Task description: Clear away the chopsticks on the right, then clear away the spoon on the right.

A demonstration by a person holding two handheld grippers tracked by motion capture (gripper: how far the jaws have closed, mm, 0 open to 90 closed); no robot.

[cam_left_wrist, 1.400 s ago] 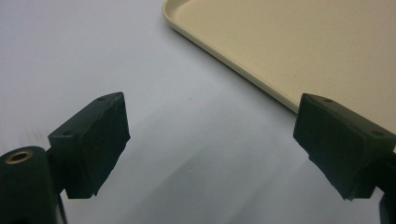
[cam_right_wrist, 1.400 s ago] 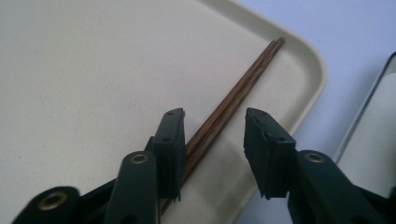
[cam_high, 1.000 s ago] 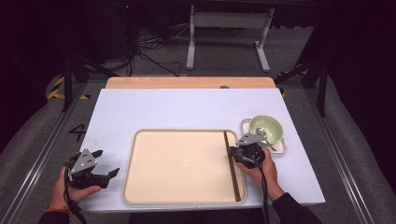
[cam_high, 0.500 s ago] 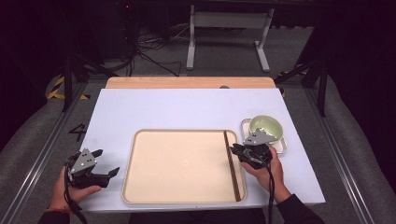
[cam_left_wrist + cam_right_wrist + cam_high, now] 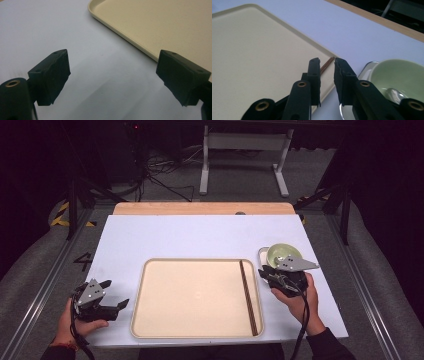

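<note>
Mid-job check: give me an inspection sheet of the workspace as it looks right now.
Surface: white table, wooden strip at its far edge.
Job's things: beige tray with dark chopsticks lying along its right side; green bowl with a spoon inside.
Clutter: nothing seen.
Grippers: left gripper open, empty, beside the tray; right gripper jaws just opening, narrow gap, nothing between them.
Cables: one trails from each gripper.
Surroundings: dark floor, metal stand, loose wires behind.

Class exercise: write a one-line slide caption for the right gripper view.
Right gripper, jaws slightly apart, above chopsticks lying in the tray.
</note>
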